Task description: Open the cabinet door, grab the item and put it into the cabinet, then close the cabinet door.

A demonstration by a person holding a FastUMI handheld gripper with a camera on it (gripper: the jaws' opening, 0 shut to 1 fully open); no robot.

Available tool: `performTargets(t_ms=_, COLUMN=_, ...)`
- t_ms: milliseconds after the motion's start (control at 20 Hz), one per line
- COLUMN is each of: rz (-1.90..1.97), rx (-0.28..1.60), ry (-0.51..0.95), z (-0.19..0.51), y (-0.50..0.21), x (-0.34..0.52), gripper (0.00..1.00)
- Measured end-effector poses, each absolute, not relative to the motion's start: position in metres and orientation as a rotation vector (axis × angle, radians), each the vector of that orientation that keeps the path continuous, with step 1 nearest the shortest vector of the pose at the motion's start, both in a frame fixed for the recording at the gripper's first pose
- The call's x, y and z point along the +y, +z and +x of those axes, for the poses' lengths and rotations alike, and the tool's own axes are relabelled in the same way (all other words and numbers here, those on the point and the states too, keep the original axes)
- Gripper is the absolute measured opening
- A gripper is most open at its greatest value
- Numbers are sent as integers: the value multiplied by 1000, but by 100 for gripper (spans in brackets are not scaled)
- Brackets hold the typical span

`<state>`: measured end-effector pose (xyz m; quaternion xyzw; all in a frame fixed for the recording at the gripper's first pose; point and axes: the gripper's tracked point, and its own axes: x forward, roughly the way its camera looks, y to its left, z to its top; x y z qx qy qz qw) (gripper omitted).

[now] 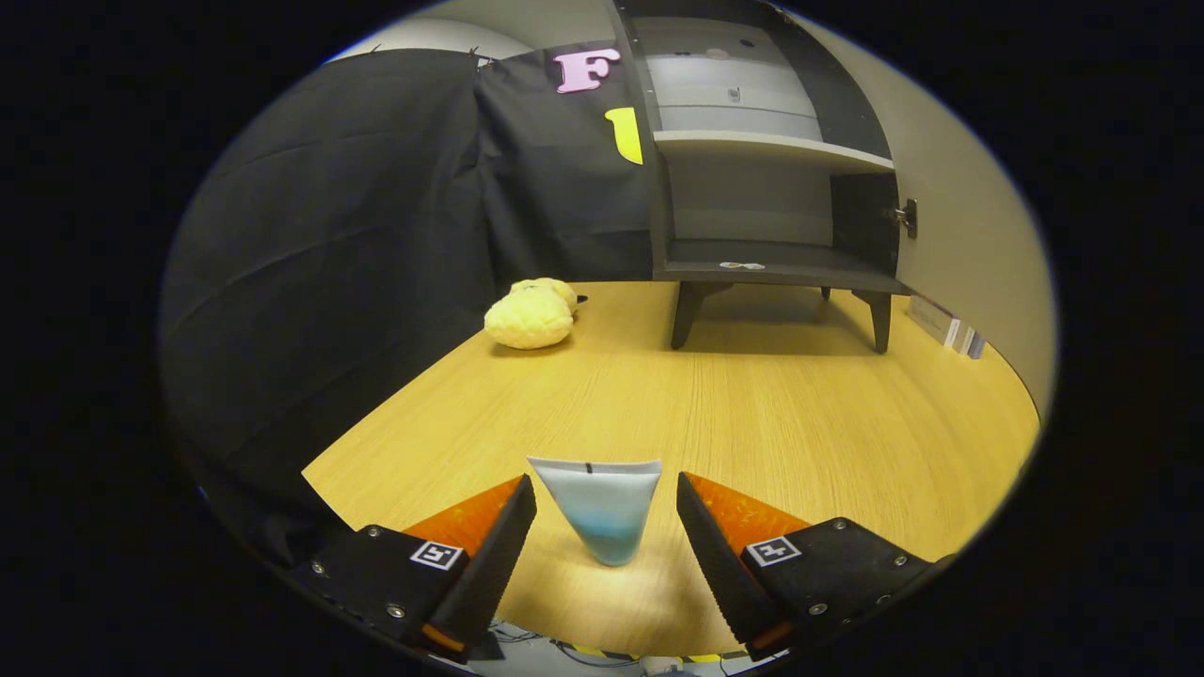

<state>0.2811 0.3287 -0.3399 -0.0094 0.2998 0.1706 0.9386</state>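
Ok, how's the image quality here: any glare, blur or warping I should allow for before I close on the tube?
Gripper view: strong fisheye warping, so the table edge and cabinet sides bow; lighting is even with no harsh glare on the wood; the cabinet casts a soft shadow under its legs; the tube is sharp, standing between the open claw fingers, untouched; the yellow plush toy looks slightly soft.

- Jaws apart, tube (602, 508) upright btwn them, gap on both sides; neither jaw touching it.
- Beyond tube: bare wooden surface (752, 395) all the way to cabinet (752, 188), no clutter.
- Cabinet door (870, 221) swung open to the right; lower compartment free apart from small white bit at front edge.
- Yellow plush (530, 315) off to left near cloth wall, well clear of straight path.
- Small boxes (945, 327) by wall, right of cabinet leg.
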Motion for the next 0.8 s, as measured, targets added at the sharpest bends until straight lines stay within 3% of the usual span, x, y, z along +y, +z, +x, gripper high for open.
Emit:
performTargets(t_ms=150, rz=-20, rx=644, ry=352, z=281, y=-349, x=327, gripper=90)
performTargets(t_ms=300, rz=-36, rx=637, ry=346, z=281, y=-350, x=323, gripper=52)
performTargets(t_ms=800, rz=14, rx=616, ry=349, z=305, y=-292, x=307, gripper=51)
